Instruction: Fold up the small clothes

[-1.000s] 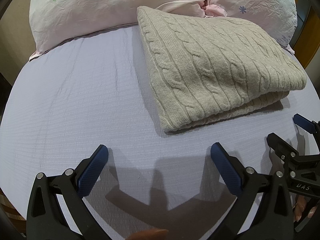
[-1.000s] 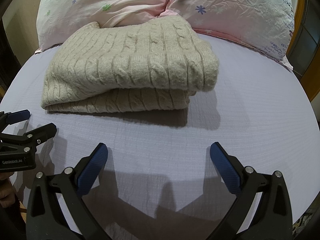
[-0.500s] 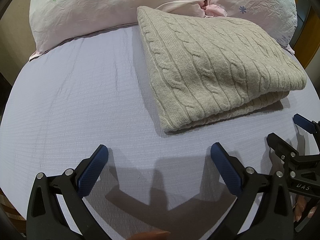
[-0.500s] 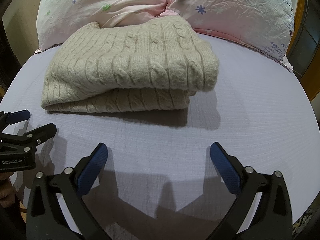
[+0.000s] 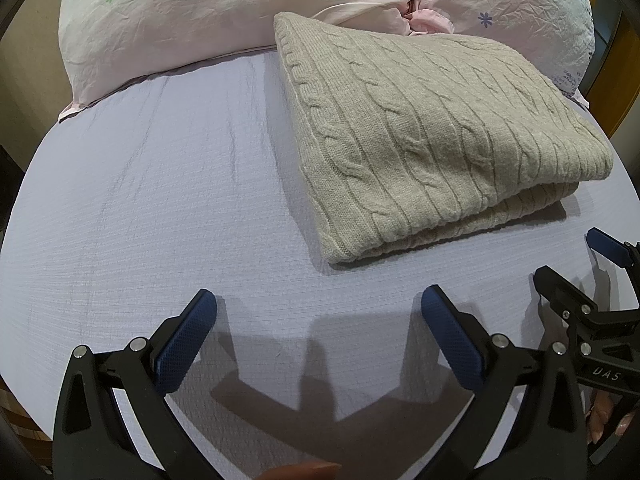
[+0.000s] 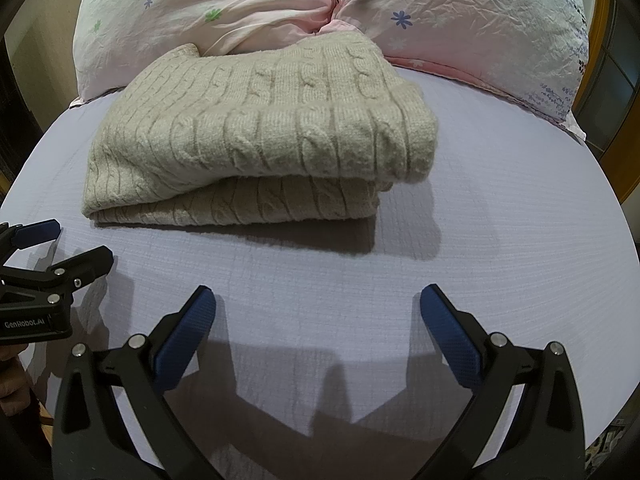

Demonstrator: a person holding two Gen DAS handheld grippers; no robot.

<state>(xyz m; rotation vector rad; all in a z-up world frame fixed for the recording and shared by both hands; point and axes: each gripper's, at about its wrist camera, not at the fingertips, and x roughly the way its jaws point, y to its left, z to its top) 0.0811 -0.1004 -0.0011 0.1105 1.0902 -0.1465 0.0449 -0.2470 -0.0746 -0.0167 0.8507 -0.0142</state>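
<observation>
A beige cable-knit sweater [image 5: 436, 136] lies folded in a thick rectangle on the lavender bed sheet [image 5: 160, 200], its far edge against the pillows. The right wrist view shows the same sweater [image 6: 260, 128] from its folded front. My left gripper [image 5: 318, 316] hovers open above bare sheet, short of the sweater's near left corner, holding nothing. My right gripper [image 6: 318, 312] is open too, over bare sheet in front of the sweater. Each gripper appears at the edge of the other's view: the right gripper [image 5: 576, 264] and the left gripper [image 6: 64, 244].
Two pale pink flowered pillows [image 6: 248, 12] [image 6: 480, 20] lie at the head of the bed behind the sweater. A wooden frame [image 5: 616, 92] stands at the far right. Bare sheet stretches left of the sweater. A fingertip [image 5: 300, 470] shows at the bottom edge.
</observation>
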